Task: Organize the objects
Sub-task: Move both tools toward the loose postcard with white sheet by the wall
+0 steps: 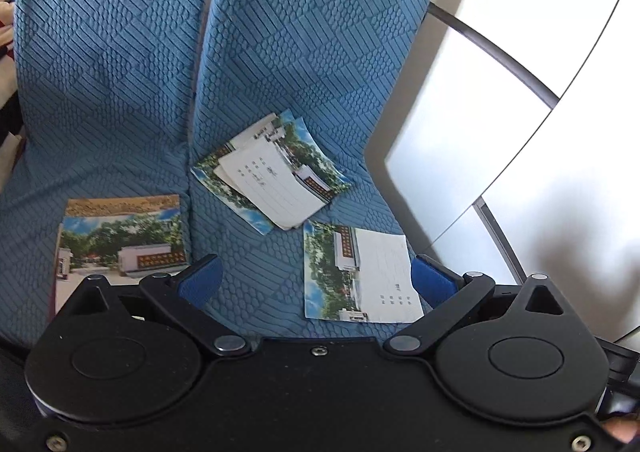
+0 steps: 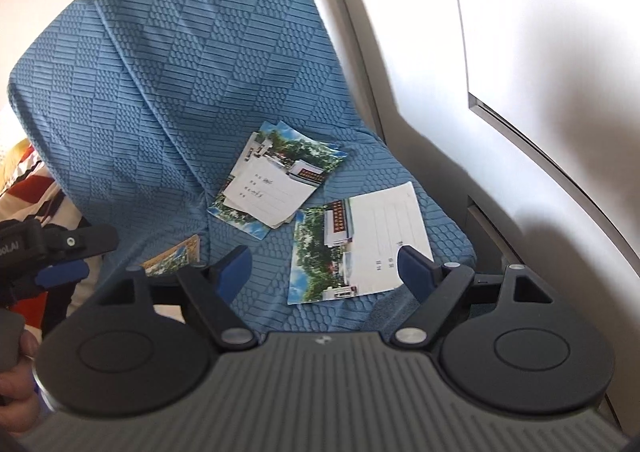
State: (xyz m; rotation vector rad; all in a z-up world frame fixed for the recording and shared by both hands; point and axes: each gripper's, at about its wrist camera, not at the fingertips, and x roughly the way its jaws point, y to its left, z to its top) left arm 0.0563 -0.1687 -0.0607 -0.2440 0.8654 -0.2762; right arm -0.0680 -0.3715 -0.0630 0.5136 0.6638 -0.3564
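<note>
A loose pile of picture postcards (image 1: 272, 168) lies on the blue textured sofa seat (image 1: 248, 284). A single postcard (image 1: 360, 272) lies nearer, face up, and a larger picture card (image 1: 120, 236) sits on the left cushion. My left gripper (image 1: 316, 278) hovers open over the seat, between the larger card and the single postcard, holding nothing. In the right wrist view the pile (image 2: 276, 176) and the single postcard (image 2: 356, 240) lie ahead. My right gripper (image 2: 326, 268) is open just above the single postcard, its right pad (image 2: 416, 268) over the card's near edge. Nothing is gripped.
Two blue back cushions (image 1: 120, 52) rise behind the seat. A white panel with a dark rail (image 1: 500, 52) stands close on the right. The left gripper (image 2: 76, 256) and a hand (image 2: 16, 384) show at the left edge. Striped fabric (image 2: 28, 188) lies beyond.
</note>
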